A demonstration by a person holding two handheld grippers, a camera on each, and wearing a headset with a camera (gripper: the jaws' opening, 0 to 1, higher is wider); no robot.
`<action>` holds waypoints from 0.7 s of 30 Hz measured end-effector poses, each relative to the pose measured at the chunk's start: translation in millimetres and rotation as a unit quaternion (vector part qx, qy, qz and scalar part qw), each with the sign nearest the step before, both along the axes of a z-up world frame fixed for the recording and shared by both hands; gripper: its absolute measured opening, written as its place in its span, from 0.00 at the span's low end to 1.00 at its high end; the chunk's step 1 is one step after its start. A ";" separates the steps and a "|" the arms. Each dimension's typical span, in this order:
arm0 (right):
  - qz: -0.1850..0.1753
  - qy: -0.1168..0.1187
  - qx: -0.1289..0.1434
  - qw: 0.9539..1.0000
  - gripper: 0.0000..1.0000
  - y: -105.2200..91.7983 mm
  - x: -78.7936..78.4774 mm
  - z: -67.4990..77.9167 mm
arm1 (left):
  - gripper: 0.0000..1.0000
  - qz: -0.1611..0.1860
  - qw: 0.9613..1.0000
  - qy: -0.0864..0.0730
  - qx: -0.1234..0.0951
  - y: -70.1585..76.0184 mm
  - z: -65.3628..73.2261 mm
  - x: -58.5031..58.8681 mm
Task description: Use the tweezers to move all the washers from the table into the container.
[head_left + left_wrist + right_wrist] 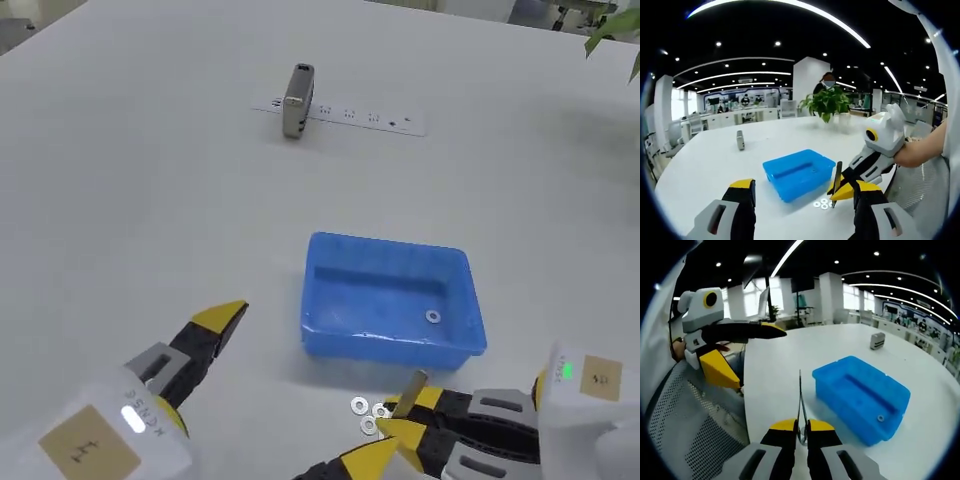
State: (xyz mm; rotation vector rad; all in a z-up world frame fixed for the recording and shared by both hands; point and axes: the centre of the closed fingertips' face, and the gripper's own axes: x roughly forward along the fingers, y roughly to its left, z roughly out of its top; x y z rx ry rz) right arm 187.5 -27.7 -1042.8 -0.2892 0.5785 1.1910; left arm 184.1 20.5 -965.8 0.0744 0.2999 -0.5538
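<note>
Done: one washer (432,316) in bin (390,345).
Remaining: washers (370,410), lower centre.
Right claw (801,427): clamps tweezers (801,390).
Left claw (801,186): apart.

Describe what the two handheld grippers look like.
Both match: the left gripper and right gripper have a white housing bearing a tan square label, a grey-and-black body, and black jaws with yellow tips. A white light glows on the left one, a green light on the right.

Smooth blue plastic container (385,347), shiny metal washers (360,405) and tweezers (801,390), matt white table (150,200)
</note>
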 end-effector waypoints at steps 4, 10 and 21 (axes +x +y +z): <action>-0.019 0.016 0.007 1.000 0.03 -5.4 8.1 4.9 | 0.81 -0.002 1.000 0.001 0.004 0.3 -1.9 -0.1; -0.029 0.020 0.045 0.998 0.04 -7.7 17.4 31.4 | 0.81 0.006 1.000 0.013 0.009 3.0 -6.9 0.9; -0.094 0.046 0.093 0.990 0.04 -24.0 46.3 66.3 | 0.80 0.006 1.000 0.018 0.014 3.3 -8.5 0.3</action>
